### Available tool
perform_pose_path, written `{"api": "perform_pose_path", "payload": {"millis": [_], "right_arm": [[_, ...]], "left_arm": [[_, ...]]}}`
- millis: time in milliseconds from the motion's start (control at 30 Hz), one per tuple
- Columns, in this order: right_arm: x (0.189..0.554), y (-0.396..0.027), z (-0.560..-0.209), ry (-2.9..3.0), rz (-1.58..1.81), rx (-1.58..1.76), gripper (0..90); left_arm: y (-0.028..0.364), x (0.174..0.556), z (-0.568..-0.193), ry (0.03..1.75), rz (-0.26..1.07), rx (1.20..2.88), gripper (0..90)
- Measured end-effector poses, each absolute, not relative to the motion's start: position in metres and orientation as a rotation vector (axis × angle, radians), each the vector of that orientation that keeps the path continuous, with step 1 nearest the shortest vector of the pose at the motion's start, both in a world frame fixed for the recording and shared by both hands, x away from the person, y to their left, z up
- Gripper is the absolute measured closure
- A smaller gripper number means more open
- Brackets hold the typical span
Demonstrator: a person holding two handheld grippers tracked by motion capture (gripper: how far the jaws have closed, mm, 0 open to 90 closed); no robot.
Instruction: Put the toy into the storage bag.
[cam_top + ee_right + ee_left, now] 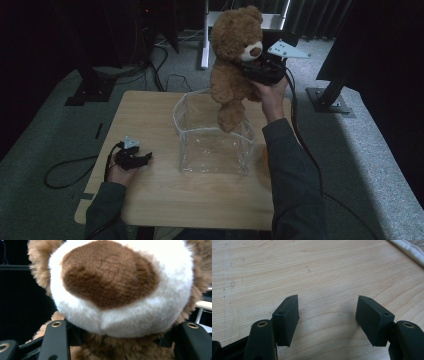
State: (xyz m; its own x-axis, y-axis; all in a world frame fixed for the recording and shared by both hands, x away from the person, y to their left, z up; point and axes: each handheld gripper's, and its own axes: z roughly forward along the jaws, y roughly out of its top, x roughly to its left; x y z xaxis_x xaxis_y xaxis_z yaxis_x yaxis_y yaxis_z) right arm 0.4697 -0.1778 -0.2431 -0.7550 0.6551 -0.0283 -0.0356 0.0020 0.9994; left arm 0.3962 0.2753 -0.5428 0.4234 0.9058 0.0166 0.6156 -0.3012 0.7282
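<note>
L gripper (142,159) rests on the table (150,200), jaws apart, nothing between. Clear bag (212,145) sits mid-table. Bear (235,60) hangs upright above it, head up, feet down, nose to the right. R gripper (250,67) clamps its neck. R gripper view shows the snout close up.

Brown teddy bear (234,55) (white muzzle, brown nose), clear bag (214,132), pale wood-grain table (150,190)

A light wooden table with rounded corners (165,200) bore a clear, open-topped plastic bag (212,145), white-trimmed, near its middle.
</note>
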Motion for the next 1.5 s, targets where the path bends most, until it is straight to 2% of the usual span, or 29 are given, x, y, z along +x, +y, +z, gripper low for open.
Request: {"api": "perform_pose_path", "payload": {"millis": [600, 1500], "right_arm": [[0.481, -0.16, -0.255, 1.761, 1.692, 0.654, 38.8], [0.44, -0.122, -0.262, 1.906, 1.828, 0.439, 38.6]], "left_arm": [[0.275, 0.396, -0.543, 1.28, 0.571, 2.032, 35.9], [0.275, 0.395, -0.543, 1.283, 0.574, 2.028, 35.9]]}}
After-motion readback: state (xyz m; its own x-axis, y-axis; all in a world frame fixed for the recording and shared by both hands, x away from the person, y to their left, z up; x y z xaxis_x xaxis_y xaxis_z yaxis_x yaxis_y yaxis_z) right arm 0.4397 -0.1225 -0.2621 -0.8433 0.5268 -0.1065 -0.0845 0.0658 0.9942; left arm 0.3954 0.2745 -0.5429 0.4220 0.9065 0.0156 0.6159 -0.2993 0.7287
